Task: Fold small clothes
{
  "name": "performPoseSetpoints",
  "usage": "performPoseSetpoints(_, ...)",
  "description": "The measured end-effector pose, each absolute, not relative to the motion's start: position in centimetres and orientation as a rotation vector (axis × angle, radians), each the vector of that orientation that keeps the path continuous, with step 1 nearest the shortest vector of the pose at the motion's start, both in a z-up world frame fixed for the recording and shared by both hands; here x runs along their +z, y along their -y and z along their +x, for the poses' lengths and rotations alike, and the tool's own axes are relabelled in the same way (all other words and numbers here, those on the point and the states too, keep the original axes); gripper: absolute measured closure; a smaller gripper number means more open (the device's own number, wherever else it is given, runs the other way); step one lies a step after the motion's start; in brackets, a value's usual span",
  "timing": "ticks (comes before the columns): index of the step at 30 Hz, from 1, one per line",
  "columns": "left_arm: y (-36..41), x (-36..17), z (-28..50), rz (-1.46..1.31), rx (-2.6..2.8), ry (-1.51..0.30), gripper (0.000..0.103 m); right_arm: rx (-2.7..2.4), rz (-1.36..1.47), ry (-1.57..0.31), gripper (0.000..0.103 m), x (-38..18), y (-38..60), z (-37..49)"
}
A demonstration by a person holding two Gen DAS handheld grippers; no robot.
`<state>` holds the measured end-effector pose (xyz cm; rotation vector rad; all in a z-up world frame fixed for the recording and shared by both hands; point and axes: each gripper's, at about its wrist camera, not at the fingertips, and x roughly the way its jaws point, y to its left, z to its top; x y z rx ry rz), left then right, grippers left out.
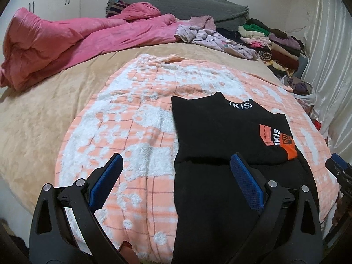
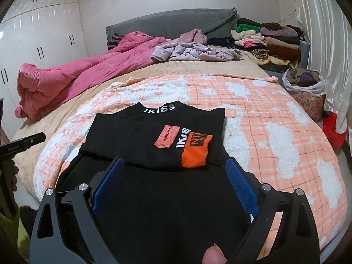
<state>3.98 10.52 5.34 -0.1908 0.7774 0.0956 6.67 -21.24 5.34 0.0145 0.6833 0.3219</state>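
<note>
A black top (image 1: pixel 220 136) with white "IKISS" lettering and orange patches lies on the peach-and-white blanket (image 1: pixel 136 118), its sleeves folded across the chest. It also shows in the right wrist view (image 2: pixel 154 145). My left gripper (image 1: pixel 176 165) is open and empty, above the top's left edge near its lower half. My right gripper (image 2: pixel 173 169) is open and empty, above the top's lower half, just below the folded sleeve with the orange cuff (image 2: pixel 195 154).
A pink duvet (image 1: pixel 66 44) lies bunched at the far left of the bed. Lilac clothes (image 2: pixel 193 50) and a stack of folded clothes (image 2: pixel 270 41) sit near the grey headboard. A bag of clothes (image 2: pixel 305 92) stands at the bed's right side by the curtain.
</note>
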Motion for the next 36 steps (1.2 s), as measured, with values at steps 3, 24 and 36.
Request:
performPoseSetpoints(3, -10.5, 5.2, 3.4, -0.181, 0.094, -0.781, 0.011, 0.322, 0.007, -0.687, 0.01, 5.2, 21.5, 6.0)
performPoseSetpoints(24, -8.9, 1.9, -0.6, -0.113, 0.038, -0.868, 0.011, 0.277, -0.014, -0.767, 0.01, 2.2, 24.5, 2.4)
performPoseSetpoints(36, -7.8, -0.7, -2.4, -0.11, -0.008, -0.943, 0.015, 0.273, -0.015, -0.814, 0.01, 0.6, 25.2, 1.4)
